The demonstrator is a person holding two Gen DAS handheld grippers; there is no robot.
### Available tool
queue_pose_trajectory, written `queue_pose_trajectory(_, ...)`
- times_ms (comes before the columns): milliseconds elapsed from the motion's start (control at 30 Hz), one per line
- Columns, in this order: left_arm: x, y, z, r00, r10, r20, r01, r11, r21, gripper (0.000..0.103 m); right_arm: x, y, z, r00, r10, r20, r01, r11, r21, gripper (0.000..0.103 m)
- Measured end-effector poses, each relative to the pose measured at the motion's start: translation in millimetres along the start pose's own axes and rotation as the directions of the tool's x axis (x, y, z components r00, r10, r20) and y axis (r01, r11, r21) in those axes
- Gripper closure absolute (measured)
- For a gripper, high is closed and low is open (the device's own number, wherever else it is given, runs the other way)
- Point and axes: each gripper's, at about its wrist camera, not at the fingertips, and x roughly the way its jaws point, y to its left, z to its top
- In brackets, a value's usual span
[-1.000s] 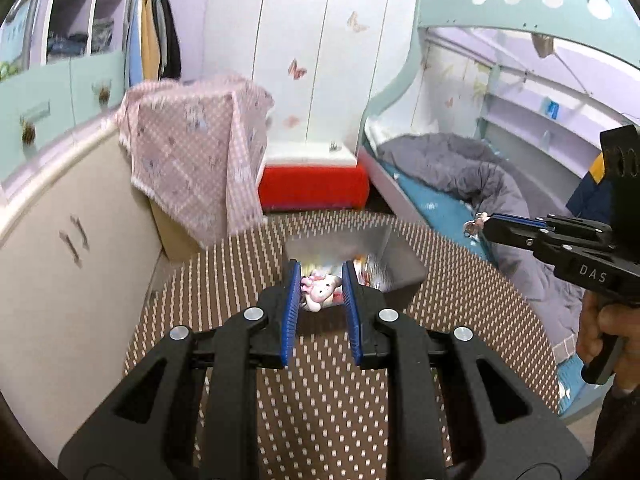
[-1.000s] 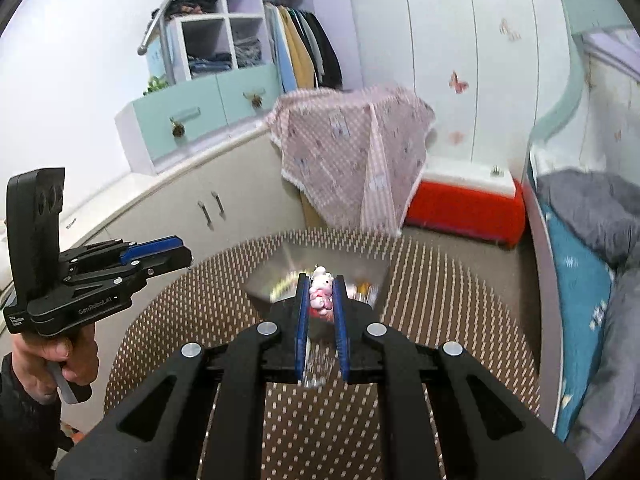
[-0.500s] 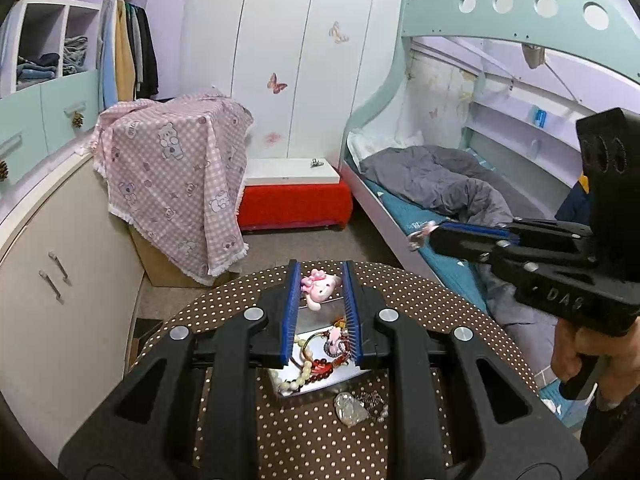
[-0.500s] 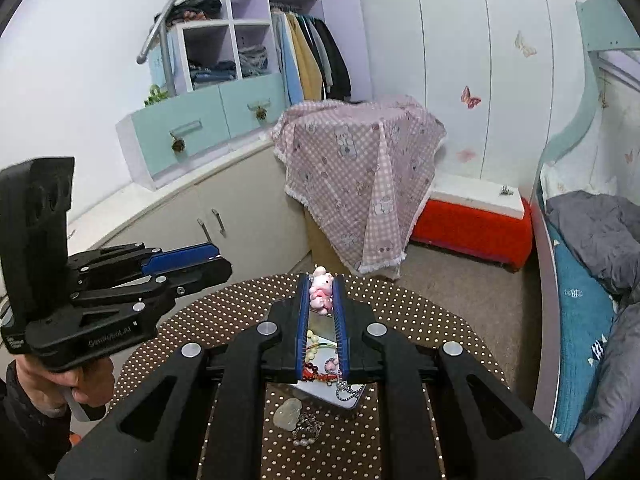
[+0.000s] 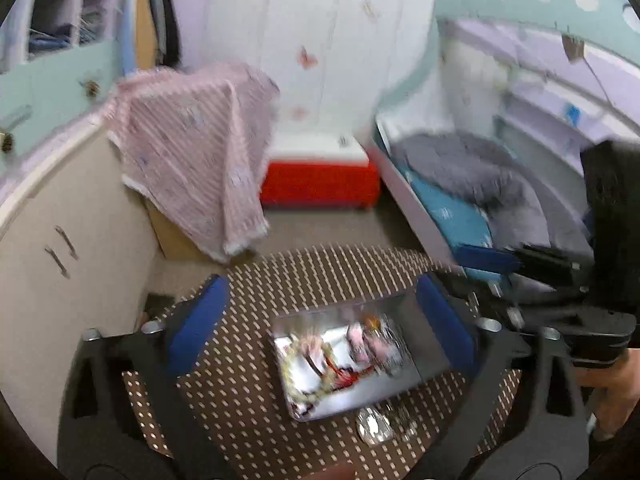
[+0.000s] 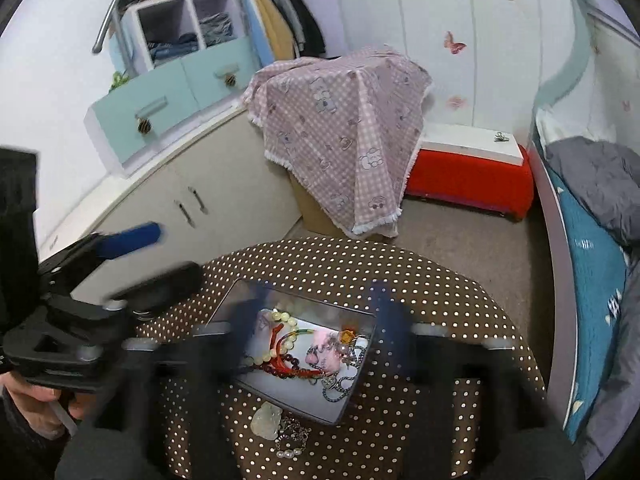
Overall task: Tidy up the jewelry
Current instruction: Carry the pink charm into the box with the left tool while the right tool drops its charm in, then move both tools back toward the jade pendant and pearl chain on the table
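Left wrist view, blurred: left gripper (image 5: 320, 316) spread wide, empty, above metal tin (image 5: 352, 356) of jewelry at lower centre; pendant (image 5: 374, 428) just below tin.

Right wrist view: right gripper (image 6: 316, 324) blurred, spread wide, empty, over tin (image 6: 240, 292); pink charm (image 6: 324, 354) inside, pendant (image 6: 266, 420) outside on dotted table (image 6: 400, 264).

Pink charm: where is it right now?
Right wrist view: the pink charm lies inside the metal tray, right of centre, beside the red bead bracelet and silver chain.
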Motion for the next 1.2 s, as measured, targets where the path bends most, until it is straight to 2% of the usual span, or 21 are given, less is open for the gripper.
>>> queue_pose_trajectory(33,-5,2,0,1.0,-0.009,0.005,0.009,1.0,-0.007,0.008,-3,-2,0,1.0,-0.008,0.014,0.008,1.0,0.009,0.01)
queue_pose_trajectory(67,-8,3,1,1.0,0.002,0.011,-0.002,1.0,-0.008,0.008,-5,-5,0,1.0,-0.003,0.023,0.003,1.0,0.021,0.009)
queue_pose_trajectory(133,-17,3,1,0.998,0.053,0.035,-0.053,0.999,0.006,0.008,-12,-8,1,0.999,-0.007,0.031,0.005,0.999,0.054,0.008)
queue_pose_trajectory(233,-30,3,2,0.995,0.086,0.06,-0.086,0.996,0.007,0.008,-23,-8,2,0.998,-0.029,0.056,0.026,0.998,0.065,0.008)
queue_pose_trajectory(567,-84,-6,-7,0.978,0.131,0.165,-0.134,0.991,0.006,0.008,-65,4,-1,0.989,-0.065,0.135,0.056,0.996,0.071,0.008)
queue_pose_trajectory(867,-123,-15,-25,0.96,0.167,0.227,-0.169,0.986,-0.013,0.007,-109,18,-19,0.971,-0.109,0.211,0.098,0.993,0.058,0.008)
queue_pose_trajectory(1033,-128,-20,-43,0.964,0.16,0.213,-0.161,0.987,-0.013,0.007,-128,23,-37,0.961,-0.135,0.24,0.124,0.99,0.064,0.008)
queue_pose_trajectory(1200,-120,-22,-64,0.975,0.145,0.167,-0.143,0.989,-0.022,0.007,-130,19,-63,0.965,-0.149,0.217,0.132,0.987,0.088,0.008)
